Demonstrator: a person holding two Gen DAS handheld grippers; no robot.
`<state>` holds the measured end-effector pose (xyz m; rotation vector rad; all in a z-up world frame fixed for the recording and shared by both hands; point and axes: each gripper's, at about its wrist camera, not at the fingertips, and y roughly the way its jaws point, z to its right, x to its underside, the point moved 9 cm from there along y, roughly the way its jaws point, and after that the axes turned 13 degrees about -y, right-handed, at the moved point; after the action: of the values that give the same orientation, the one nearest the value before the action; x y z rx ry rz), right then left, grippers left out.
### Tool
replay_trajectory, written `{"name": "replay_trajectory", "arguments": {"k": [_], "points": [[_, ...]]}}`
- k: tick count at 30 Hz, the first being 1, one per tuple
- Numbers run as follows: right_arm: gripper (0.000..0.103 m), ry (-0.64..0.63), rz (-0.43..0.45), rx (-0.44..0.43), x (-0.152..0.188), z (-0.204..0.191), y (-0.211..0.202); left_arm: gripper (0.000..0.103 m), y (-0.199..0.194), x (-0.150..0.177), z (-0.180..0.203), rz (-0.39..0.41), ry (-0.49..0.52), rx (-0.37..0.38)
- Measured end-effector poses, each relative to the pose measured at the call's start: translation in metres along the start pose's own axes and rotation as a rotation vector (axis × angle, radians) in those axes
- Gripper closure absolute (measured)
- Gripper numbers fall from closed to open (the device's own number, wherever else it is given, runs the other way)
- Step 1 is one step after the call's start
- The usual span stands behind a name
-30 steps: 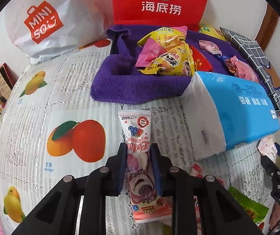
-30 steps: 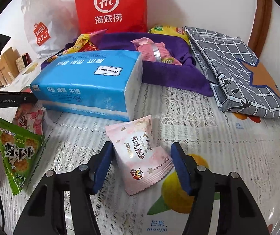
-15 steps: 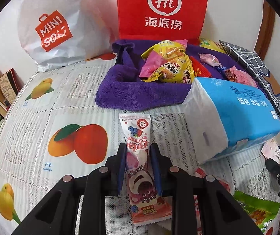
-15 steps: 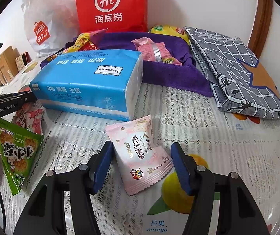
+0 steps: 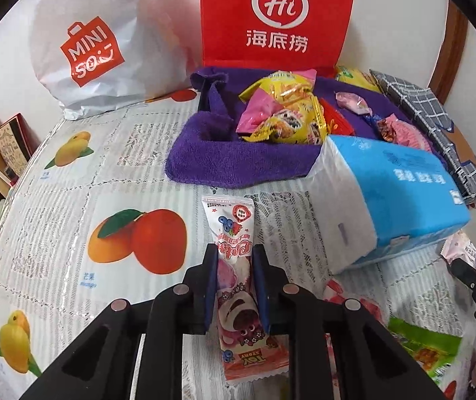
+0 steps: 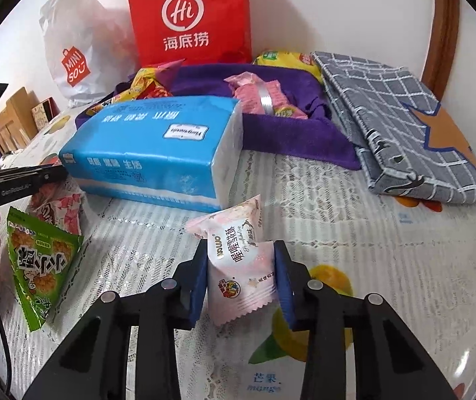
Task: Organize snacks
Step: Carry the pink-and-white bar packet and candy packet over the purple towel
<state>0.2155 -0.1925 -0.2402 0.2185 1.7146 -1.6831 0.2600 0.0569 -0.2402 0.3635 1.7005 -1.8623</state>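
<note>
Left claw (image 5: 234, 276): clamped on long pink snack stick (image 5: 236, 266), being held at lower centre of frame, below purple towel (image 5: 238, 163) piled with snacks. Right claw (image 6: 241, 276): closed against pale pink snack packet (image 6: 239, 266), being gripped at lower centre, below blue tissue pack (image 6: 151, 150) lying on bench (image 6: 354, 233).

right claw (image 6: 241, 276) | was open around pink snack packet (image 6: 238, 266), now clamped on it, packet lifted
</note>
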Motion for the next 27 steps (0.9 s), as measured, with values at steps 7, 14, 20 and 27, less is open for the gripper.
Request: {"name": "replay_trajectory", "arguments": {"k": [7,14,20,27], "points": [[0.066,0.020,0.039,0.032,-0.019,0.002,-0.031,0.083,-0.025,-0.004,-0.004,-0.004,-0.019,0.020],[0.066,0.078,0.091,0.046,-0.052,0.009,-0.064,0.083,-0.058,-0.015,-0.001,0.004,-0.024,0.067],[0.066,0.129,0.138,0.016,-0.080,0.014,-0.082,0.083,-0.087,-0.030,0.015,0.031,-0.003,0.107],[0.066,0.114,0.172,0.047,-0.109,0.016,-0.099,0.083,-0.108,-0.043,0.045,0.030,0.023,0.181]]}}
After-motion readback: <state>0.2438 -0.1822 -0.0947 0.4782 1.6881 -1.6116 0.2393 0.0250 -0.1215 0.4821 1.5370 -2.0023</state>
